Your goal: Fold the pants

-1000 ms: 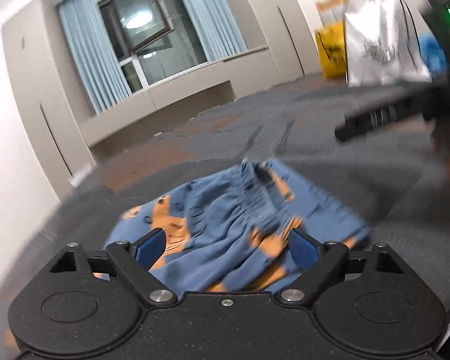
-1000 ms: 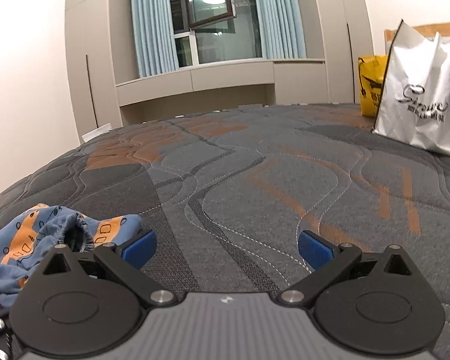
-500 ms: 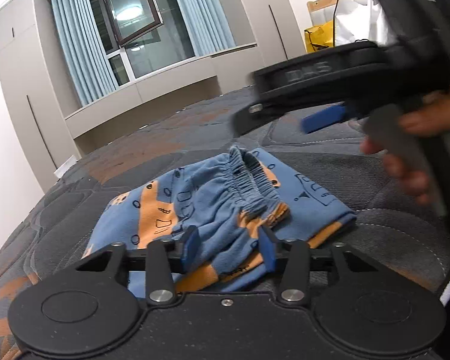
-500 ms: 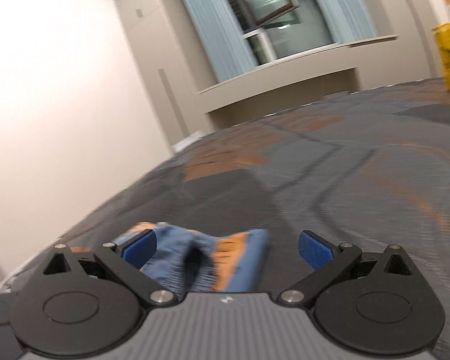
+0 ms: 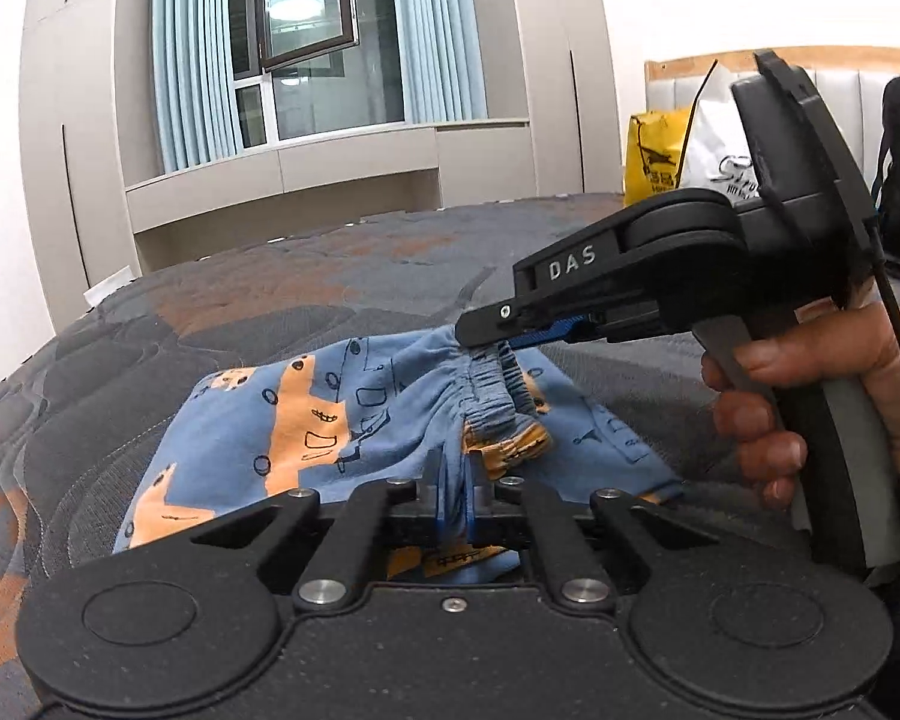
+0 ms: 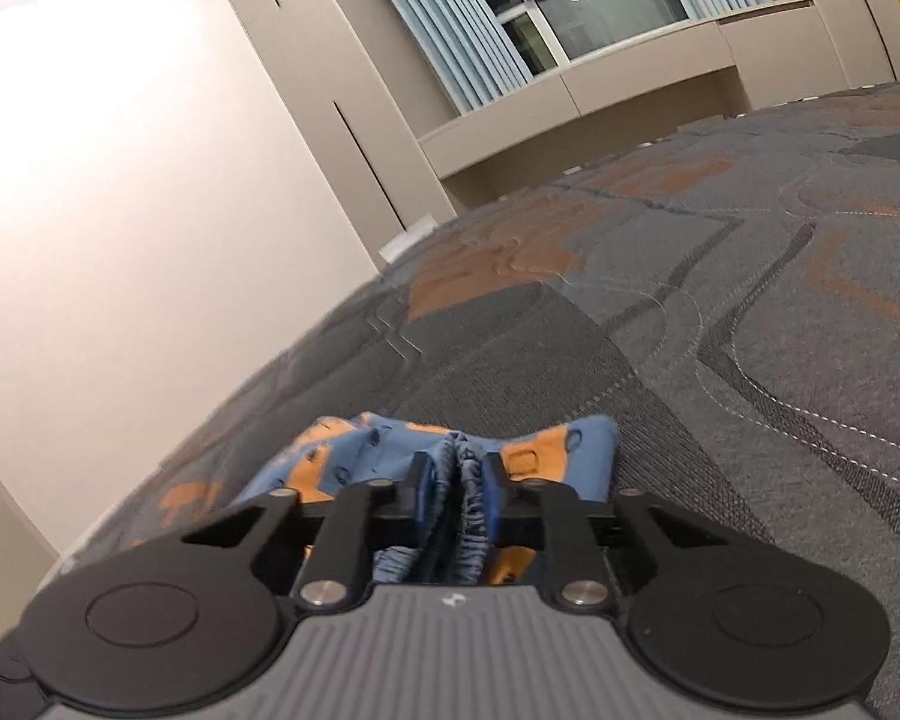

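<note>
So far I have only taken hold: the small blue cotton pants with orange print lie crumpled, unfolded, on the grey quilted bed. My left hand-held gripper has just closed on their near edge, the right hand-held gripper on the gathered waistband. Spreading flat and every fold remain.

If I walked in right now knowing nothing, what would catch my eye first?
Probably the small blue and orange pants crumpled on the dark quilted bed, pinched by two black hand-held grippers. The left gripper clamps the near fabric, and the right gripper bites the gathered waistband. Behind stand a yellow bag and a white bag.
</note>
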A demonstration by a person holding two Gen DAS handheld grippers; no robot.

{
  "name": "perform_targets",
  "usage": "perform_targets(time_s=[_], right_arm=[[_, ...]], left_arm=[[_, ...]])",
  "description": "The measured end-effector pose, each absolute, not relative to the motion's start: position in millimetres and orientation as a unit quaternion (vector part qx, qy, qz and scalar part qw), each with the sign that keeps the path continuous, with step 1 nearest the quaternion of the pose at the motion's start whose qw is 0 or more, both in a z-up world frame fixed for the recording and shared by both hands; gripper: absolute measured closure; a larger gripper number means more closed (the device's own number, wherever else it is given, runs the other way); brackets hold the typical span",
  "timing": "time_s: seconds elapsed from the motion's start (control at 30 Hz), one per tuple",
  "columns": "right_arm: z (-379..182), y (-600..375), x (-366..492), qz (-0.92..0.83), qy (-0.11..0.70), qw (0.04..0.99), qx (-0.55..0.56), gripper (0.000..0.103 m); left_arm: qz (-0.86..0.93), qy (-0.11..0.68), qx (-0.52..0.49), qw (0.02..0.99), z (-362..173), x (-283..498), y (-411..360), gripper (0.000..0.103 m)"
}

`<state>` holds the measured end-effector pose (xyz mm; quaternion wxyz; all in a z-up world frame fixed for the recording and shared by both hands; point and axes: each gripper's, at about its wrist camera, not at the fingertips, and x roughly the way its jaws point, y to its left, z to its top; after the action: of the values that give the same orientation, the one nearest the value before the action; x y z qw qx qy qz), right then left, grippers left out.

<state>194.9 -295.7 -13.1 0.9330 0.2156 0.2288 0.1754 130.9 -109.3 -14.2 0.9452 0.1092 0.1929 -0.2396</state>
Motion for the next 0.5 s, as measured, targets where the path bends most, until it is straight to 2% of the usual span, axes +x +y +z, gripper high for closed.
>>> perform_targets(time_s=[0.23, 0.5], right_arm=[[-5, -313, 171, 0.154, 0.203, 0.937, 0.240, 0.085], [-18, -329, 166, 0.104, 0.230, 0.935, 0.247, 0.086]], left_arm=[[-0.268, 0.193, 0.112, 0.937, -13, 125, -115, 0.098], [-0.272, 0.211, 0.101, 0.933, -21, 130, -113, 0.097]])
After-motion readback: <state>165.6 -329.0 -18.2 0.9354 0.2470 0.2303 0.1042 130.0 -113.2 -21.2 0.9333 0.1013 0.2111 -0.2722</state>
